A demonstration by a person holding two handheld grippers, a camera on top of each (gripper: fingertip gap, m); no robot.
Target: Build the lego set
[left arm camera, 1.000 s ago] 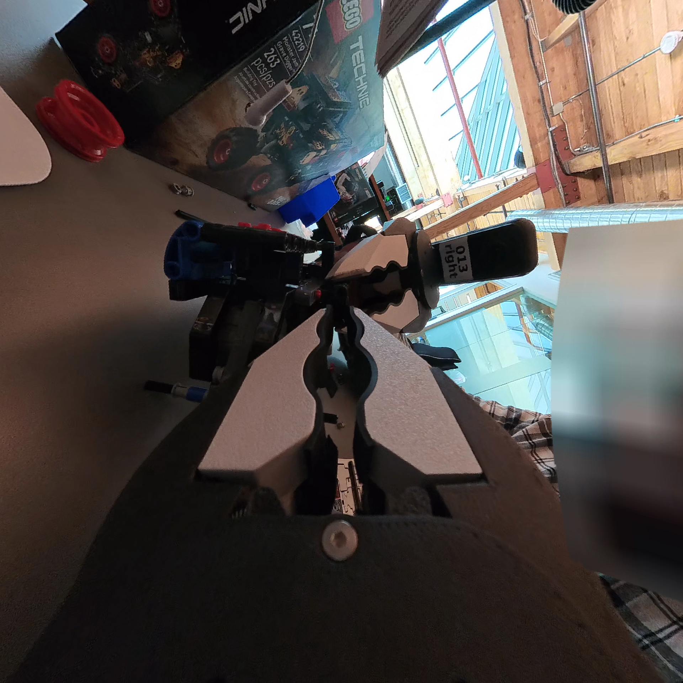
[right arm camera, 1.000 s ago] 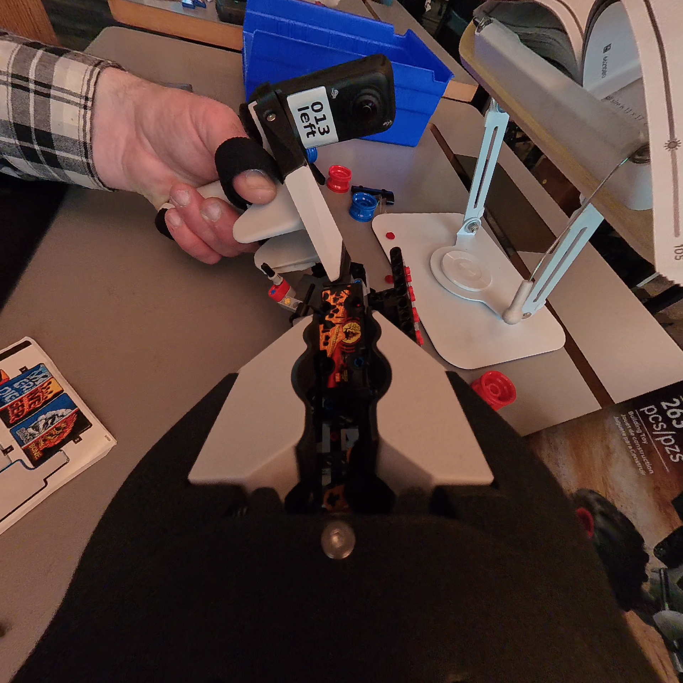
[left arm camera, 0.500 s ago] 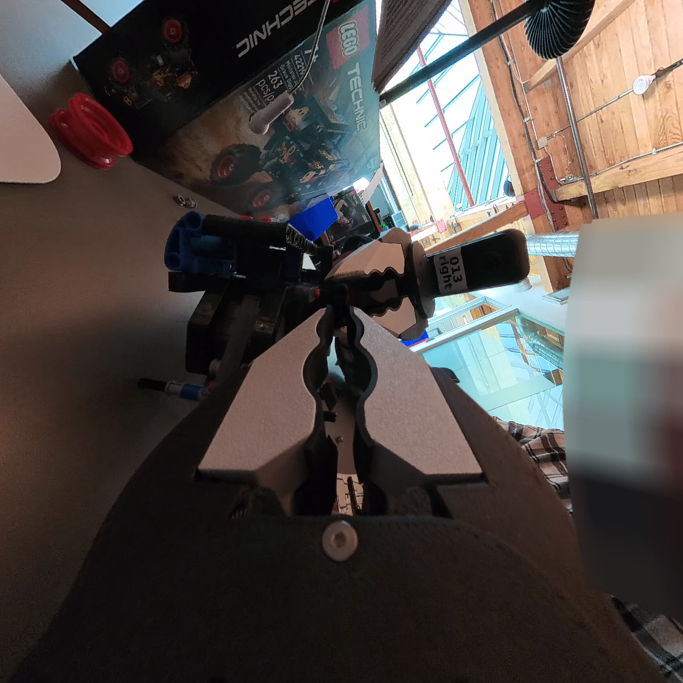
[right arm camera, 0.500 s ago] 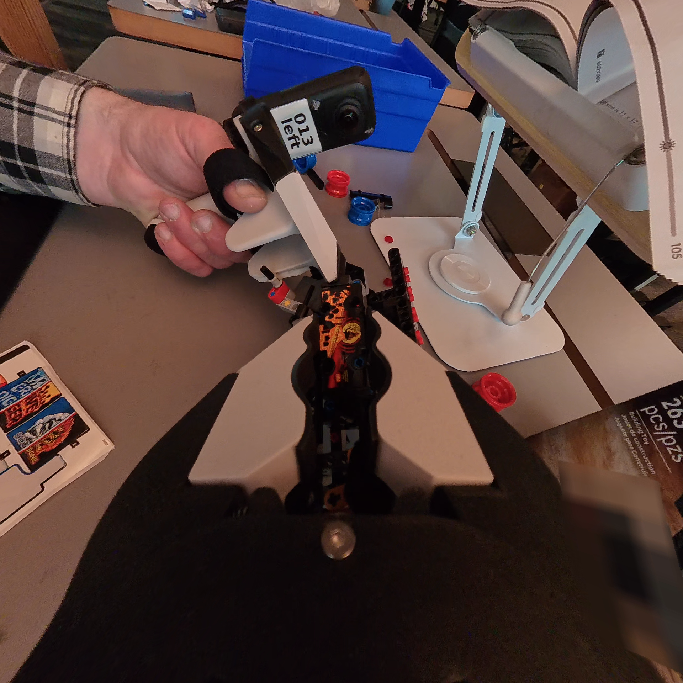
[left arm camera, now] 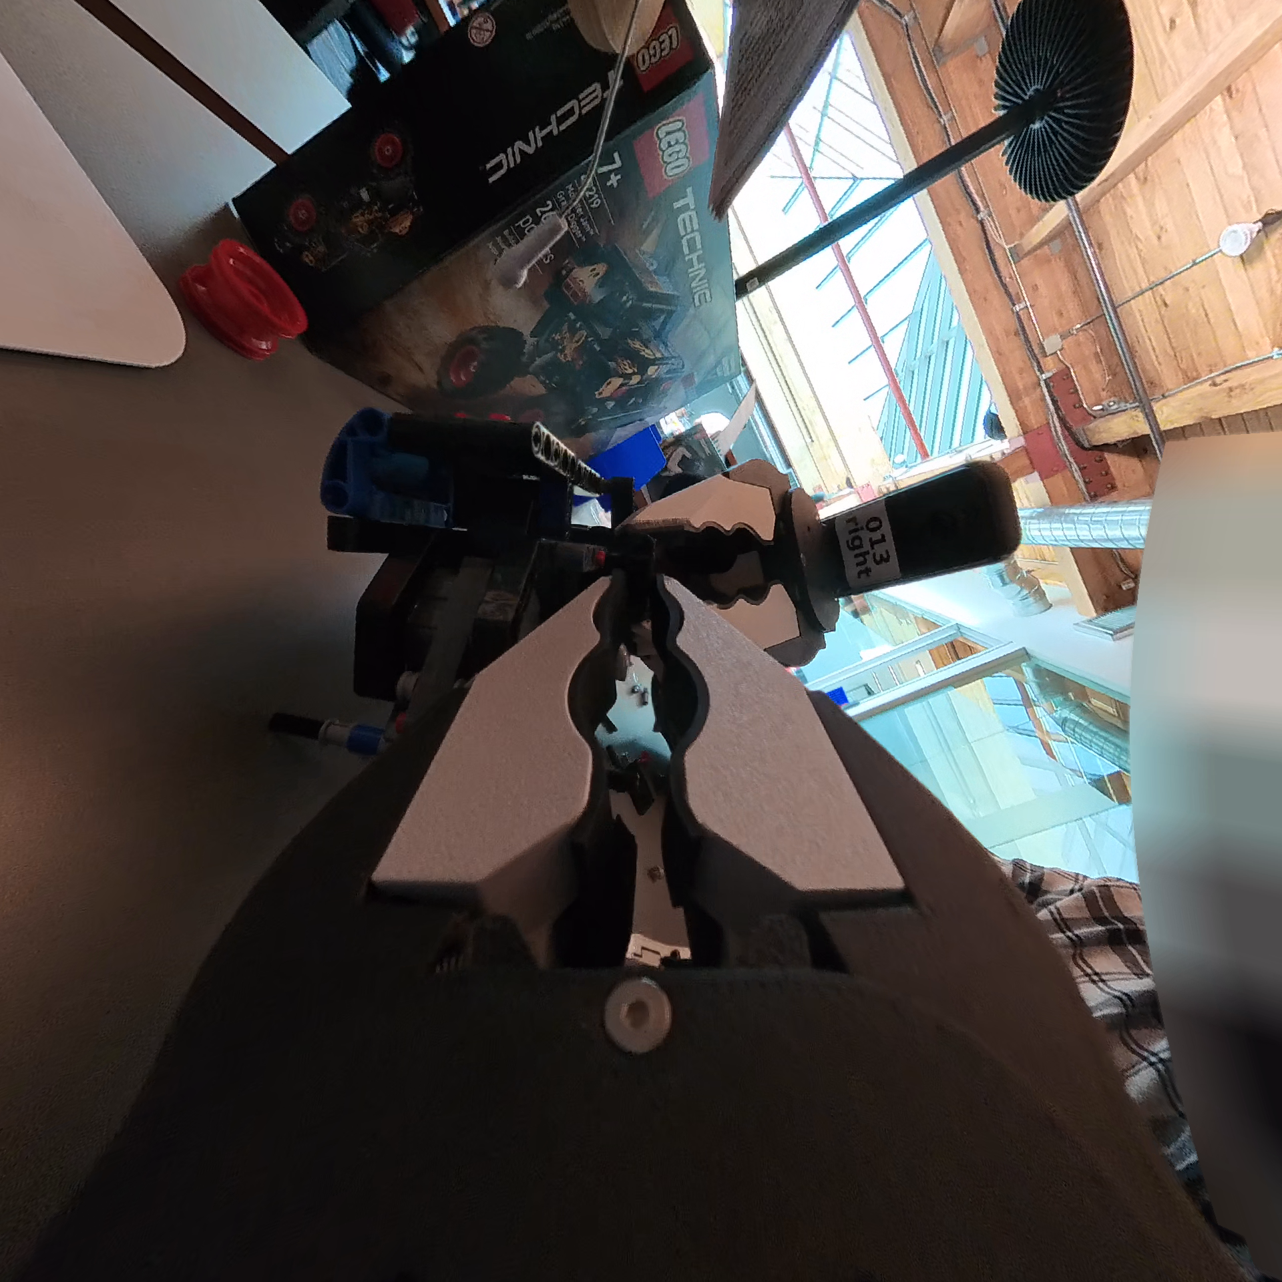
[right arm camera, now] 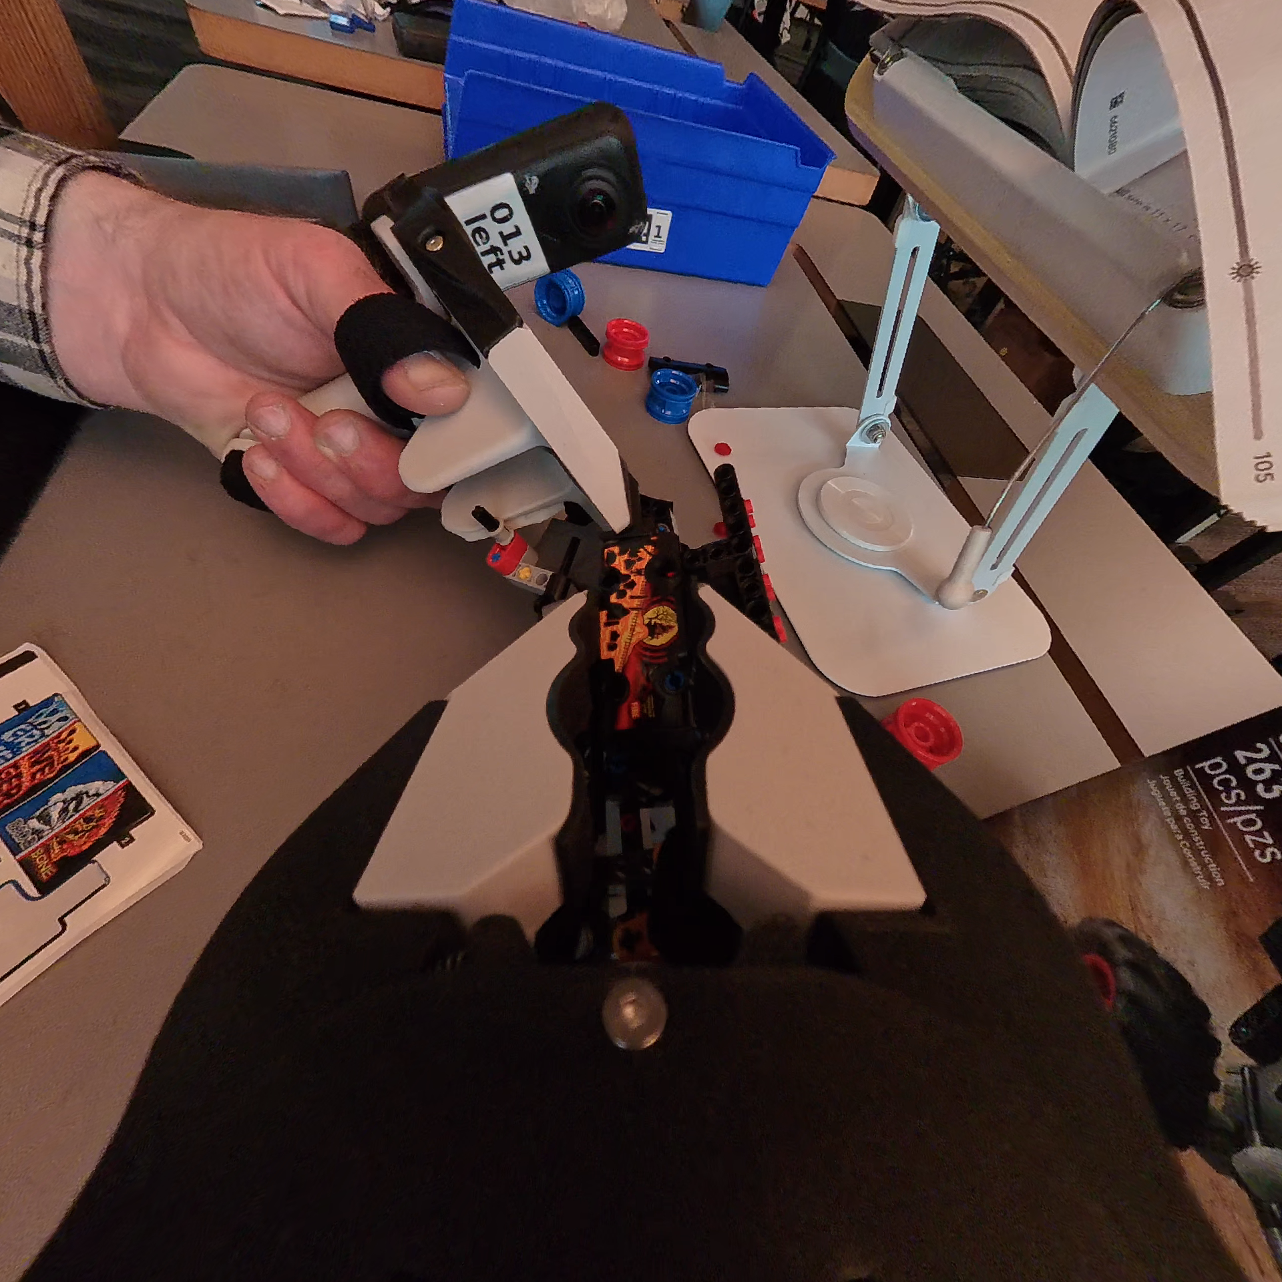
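The lego model (right arm camera: pixel 642 624) is a black vehicle body with orange flame stickers, a beam with red pins on its right side and blue parts at its far end (left arm camera: pixel 374 479). My right gripper (right arm camera: pixel 639 610) is shut on the body lengthwise and holds it just above the grey table. My left gripper (left arm camera: pixel 633 586) is shut on a thin black part at the model's end. In the right wrist view its white fingertips (right arm camera: pixel 617 510) meet the model's far end from the upper left, with a hand around its handle. The right gripper (left arm camera: pixel 721 562) faces it in the left wrist view.
A red wheel hub (right arm camera: pixel 922 732) lies by the lego box (right arm camera: pixel 1193 874). More red and blue hubs (right arm camera: pixel 671 394) lie before a blue bin (right arm camera: pixel 694 159). A white stand base (right arm camera: pixel 902 590) is to the right, a sticker sheet (right arm camera: pixel 62 798) to the left. A loose pin (left arm camera: pixel 326 730) lies under the model. Only a small space, under 4 cm, lies between the two pairs of fingers.
Both grippers keep their hold on the model. The back of the left gripper and the hand have swung a little to the left while its tips stay at the model's end.
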